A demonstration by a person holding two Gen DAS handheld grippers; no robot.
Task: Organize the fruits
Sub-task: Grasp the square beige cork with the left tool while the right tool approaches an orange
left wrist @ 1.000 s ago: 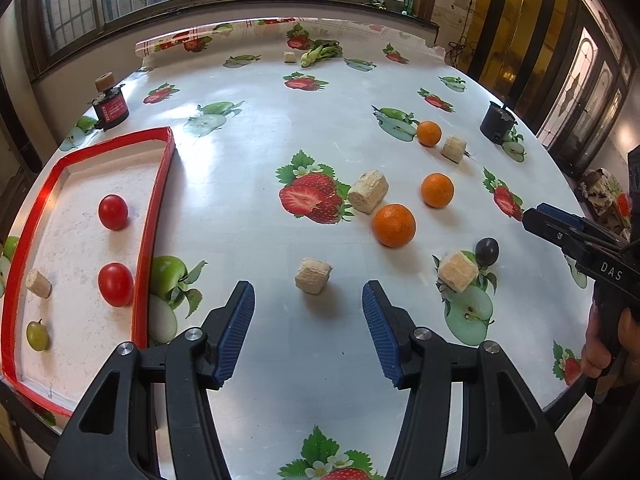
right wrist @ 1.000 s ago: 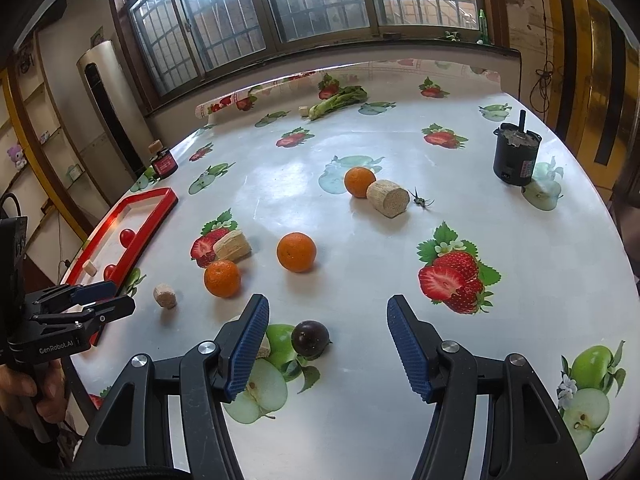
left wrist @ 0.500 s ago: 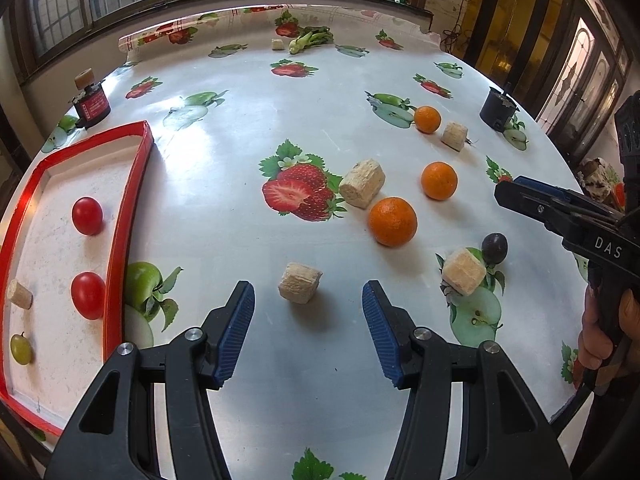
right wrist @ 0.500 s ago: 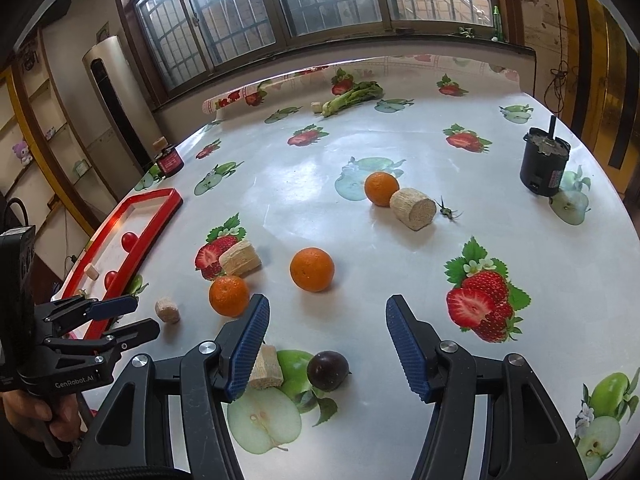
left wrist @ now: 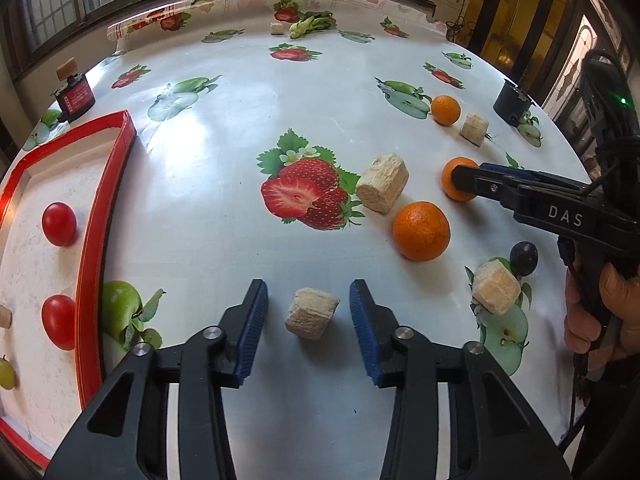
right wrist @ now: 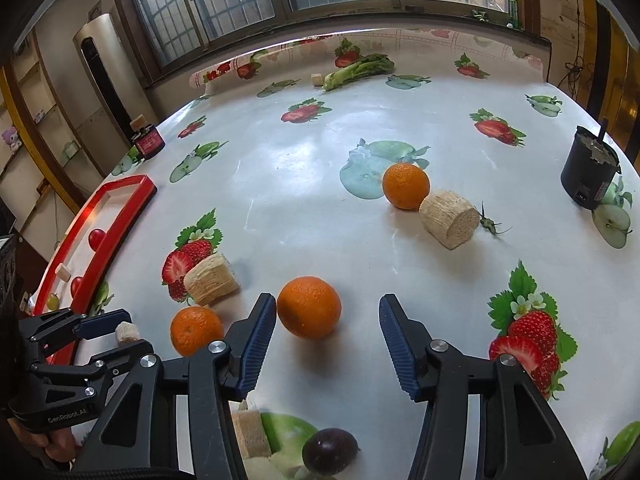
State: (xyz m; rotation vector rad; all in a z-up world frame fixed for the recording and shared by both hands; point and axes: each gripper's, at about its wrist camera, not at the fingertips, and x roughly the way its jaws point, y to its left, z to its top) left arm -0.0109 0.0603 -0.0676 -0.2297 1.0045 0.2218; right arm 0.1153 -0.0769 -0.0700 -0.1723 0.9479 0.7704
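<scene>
1. Fingers of the left gripper [left wrist: 306,312], seen from the left wrist, are closing with a pale cork-like block [left wrist: 311,317] between them; a gap shows on both sides, so nothing is held yet. If one finger meets it first, the light block may skid or tip across the slick surface [left wrist: 224,128].
2. Beside it lies the red tray [left wrist: 106,216], already holding two tomatoes [left wrist: 59,224]. A weak pinch could drop the block short of the rim.
3. From the right wrist, fingers of the right gripper [right wrist: 327,330] are also closing, half open, around an orange [right wrist: 309,307] that sits close to the left finger and clear of the right. Pushed off-centre, the round fruit could roll away toward the second orange [right wrist: 196,330].
4. Both grippers work close together there; a sideways swing could knock them together.
</scene>
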